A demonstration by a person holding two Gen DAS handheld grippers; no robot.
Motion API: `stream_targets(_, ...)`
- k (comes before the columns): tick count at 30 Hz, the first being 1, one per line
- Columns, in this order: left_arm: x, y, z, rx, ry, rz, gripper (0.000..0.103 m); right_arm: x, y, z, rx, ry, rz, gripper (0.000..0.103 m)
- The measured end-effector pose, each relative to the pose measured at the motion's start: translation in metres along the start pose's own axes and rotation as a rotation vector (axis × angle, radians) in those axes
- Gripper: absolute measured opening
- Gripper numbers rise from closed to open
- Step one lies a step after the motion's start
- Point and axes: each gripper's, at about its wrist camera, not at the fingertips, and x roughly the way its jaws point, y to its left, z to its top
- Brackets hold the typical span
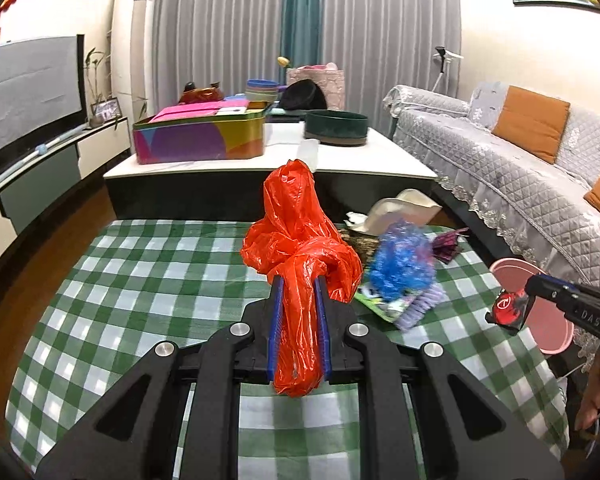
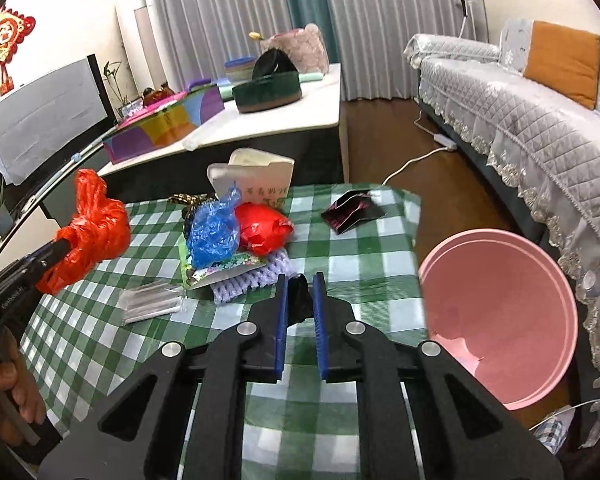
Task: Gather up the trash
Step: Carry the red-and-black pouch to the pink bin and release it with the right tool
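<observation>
My left gripper [image 1: 299, 280] is shut on a crumpled orange-red plastic bag [image 1: 300, 240], held above the green checked tablecloth [image 1: 140, 280]; the bag also shows in the right wrist view [image 2: 92, 224]. My right gripper [image 2: 300, 280] is shut on a small red and black wrapper [image 1: 508, 310], seen between its fingers as a dark scrap [image 2: 300, 294]. It hovers near the pink bin [image 2: 500, 320] at the table's right edge. A trash pile lies mid-table: blue plastic bag [image 2: 212, 232], red bag [image 2: 264, 228], purple foam net [image 2: 252, 276], clear plastic box [image 2: 152, 300], dark wrapper [image 2: 352, 212].
A white paper container [image 2: 252, 176] stands at the table's far edge. Beyond is a white coffee table [image 1: 340, 152] with a colourful tin [image 1: 200, 136] and a green round box [image 1: 336, 126]. A grey sofa [image 1: 520, 168] runs along the right. A TV stand is at left.
</observation>
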Motion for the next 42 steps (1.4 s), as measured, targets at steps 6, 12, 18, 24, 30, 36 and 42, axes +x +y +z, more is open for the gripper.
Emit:
stream_targets(6,-0.008,-0.018,-0.005,0.016,-0.001,-0.025,0.015,-0.012,-0.007,-0.01,-0.019,-0.004,0.006,0.011)
stream_targets(12,-0.018,-0.022,-0.002,0.013,-0.019,-0.03,0.015,-0.026,-0.015,-0.009,-0.017,-0.03,0.004,0.011)
stream_targets(18,-0.027,-0.031,0.001,0.026,-0.042,-0.043,0.015,-0.042,-0.016,-0.006,-0.031,-0.065,-0.011,0.01)
stream_targets(24,-0.032,-0.045,0.002,0.04,-0.057,-0.072,0.015,-0.058,-0.026,-0.004,-0.032,-0.098,-0.04,0.01)
stream_targets(30,-0.033,-0.064,0.004,0.06,-0.068,-0.106,0.015,-0.08,-0.041,-0.001,-0.018,-0.143,-0.072,0.01)
stream_targets(36,-0.032,-0.089,0.004,0.084,-0.074,-0.145,0.015,-0.098,-0.06,0.002,-0.003,-0.178,-0.105,0.01)
stream_targets(42,-0.03,-0.113,0.004,0.103,-0.075,-0.187,0.015,-0.112,-0.083,0.004,0.03,-0.206,-0.141,0.01)
